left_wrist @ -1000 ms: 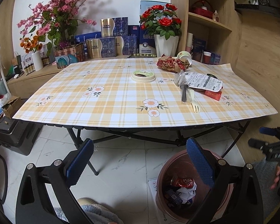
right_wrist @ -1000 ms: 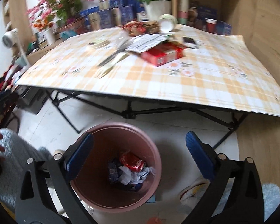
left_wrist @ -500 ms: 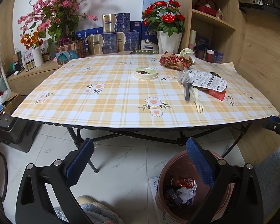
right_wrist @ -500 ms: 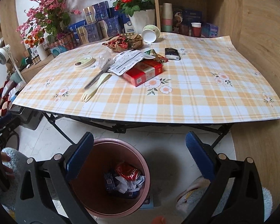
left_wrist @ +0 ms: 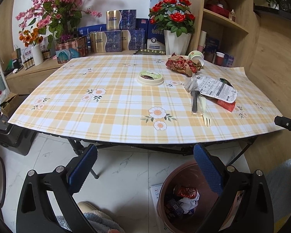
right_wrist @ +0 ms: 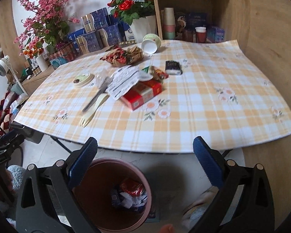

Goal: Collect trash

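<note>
The left gripper (left_wrist: 145,167) was held with its jaws wide apart and nothing between them, the ribbed blue pads (left_wrist: 83,168) set on black angular arms. The right gripper (right_wrist: 145,164) was likewise spread and empty, hung low in front of the desk's near edge. Below both, a round, smooth-walled brown bin (right_wrist: 140,176) was seen on the glossy marbled floor tiles (left_wrist: 126,165), with crumpled red foil and white paper lying in its bottom.

Beyond the jaws, the desk (left_wrist: 110,104) was covered by a flat yellow-and-white checked cloth printed with daisies, its front edge curving over black folding legs. The trash was gathered on the desk's right part: a glossy red carton (right_wrist: 142,94) under a printed paper sheet (right_wrist: 124,81), a pale plastic fork (right_wrist: 93,108) beside a dark utensil in a clear wrapper (right_wrist: 96,96), a crinkled red-and-brown wrapper (right_wrist: 124,56), a tipped paper cup (right_wrist: 151,42), a small dark packet (right_wrist: 172,68) and a round cream lid (left_wrist: 150,77). The cloth's left half and near strip were left bare, with open floor between bin and desk legs.
</note>
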